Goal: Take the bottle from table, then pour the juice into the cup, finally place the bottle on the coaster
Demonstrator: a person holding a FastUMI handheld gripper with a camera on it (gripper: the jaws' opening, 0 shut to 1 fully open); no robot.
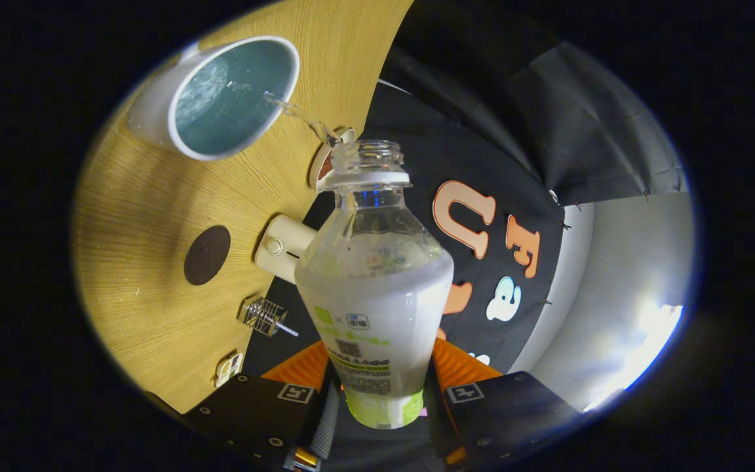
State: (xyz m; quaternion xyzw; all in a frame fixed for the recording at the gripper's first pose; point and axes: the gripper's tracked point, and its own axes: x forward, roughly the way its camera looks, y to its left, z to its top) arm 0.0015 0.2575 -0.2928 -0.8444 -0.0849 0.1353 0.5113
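My gripper is shut on a clear plastic bottle with a white and green label, held between the fingers near its base. The bottle has no cap and is tipped over, its mouth aimed at the white cup. A thin stream of clear liquid runs from the mouth over the cup's rim. The cup's blue-green inside holds liquid. A dark round coaster lies on the wooden table, between the cup and my fingers, off to the side of the bottle.
Along the table's far edge stand a small round container partly behind the bottle's neck, a white cylindrical device, a wire-frame metal object and a small card. The black cloth wall hangs beyond the table.
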